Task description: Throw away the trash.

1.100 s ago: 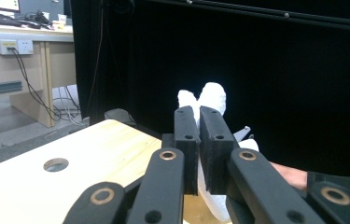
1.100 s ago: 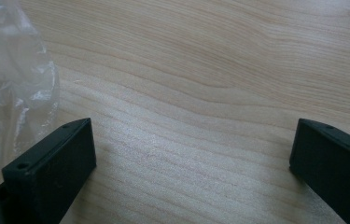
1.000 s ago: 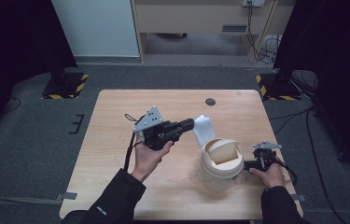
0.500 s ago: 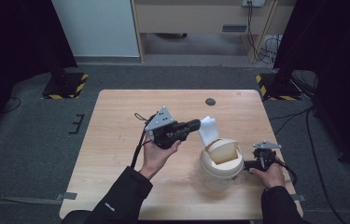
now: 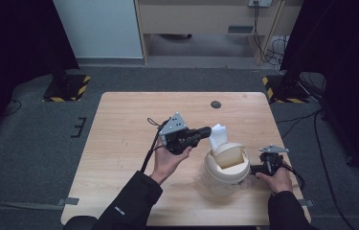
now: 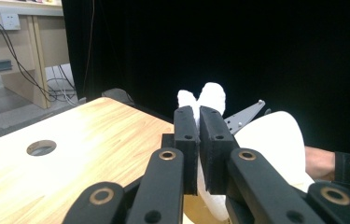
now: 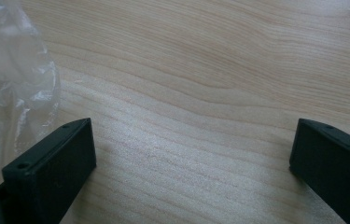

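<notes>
My left hand-held gripper (image 5: 205,132) pinches a white tissue (image 5: 218,133) above the little bin (image 5: 225,167). My right hand-held gripper (image 7: 191,163) rests wide open, holding nothing. Next, I think, I drop it in.

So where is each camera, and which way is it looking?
High view: sits above the person's side, looking forward and down on the table; both forearms, left gripper and right gripper show.
Left gripper view: rides the left gripper, looking along jaws shut on white tissue.
Right gripper view: rides the right gripper, looking down past open jaws at wood and clear plastic.
High and left gripper views share the tissue and the table's round hole.
</notes>
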Demonstrator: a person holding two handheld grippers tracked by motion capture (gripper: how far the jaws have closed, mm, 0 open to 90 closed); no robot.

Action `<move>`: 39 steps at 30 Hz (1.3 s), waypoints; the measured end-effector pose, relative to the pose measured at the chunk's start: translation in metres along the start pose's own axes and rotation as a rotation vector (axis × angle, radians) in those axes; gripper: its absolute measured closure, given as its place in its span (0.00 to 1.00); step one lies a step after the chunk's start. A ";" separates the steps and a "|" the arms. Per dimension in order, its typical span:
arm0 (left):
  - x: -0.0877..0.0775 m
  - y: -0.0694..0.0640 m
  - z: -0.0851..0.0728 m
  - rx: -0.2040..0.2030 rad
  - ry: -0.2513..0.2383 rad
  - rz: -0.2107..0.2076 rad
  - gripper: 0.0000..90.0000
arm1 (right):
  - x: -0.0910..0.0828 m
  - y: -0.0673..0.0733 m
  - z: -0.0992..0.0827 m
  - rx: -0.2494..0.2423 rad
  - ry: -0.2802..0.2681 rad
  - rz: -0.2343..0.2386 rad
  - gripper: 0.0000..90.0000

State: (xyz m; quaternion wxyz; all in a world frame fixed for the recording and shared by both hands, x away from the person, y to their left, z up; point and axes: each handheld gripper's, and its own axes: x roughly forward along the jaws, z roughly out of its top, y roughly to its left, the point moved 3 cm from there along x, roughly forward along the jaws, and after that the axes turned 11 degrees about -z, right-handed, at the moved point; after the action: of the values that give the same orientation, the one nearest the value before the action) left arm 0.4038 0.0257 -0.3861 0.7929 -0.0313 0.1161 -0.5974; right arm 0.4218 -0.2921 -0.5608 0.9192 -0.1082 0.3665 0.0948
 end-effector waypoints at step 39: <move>-0.018 0.016 -0.036 -0.066 0.075 0.022 0.71 | 0.000 0.000 0.000 -0.001 0.000 0.002 0.01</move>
State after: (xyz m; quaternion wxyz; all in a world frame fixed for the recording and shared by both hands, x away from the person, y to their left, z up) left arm 0.4063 0.0512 -0.4218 0.7929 -0.0338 0.1660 -0.5853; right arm 0.4220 -0.2919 -0.5608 0.9191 -0.1083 0.3666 0.0957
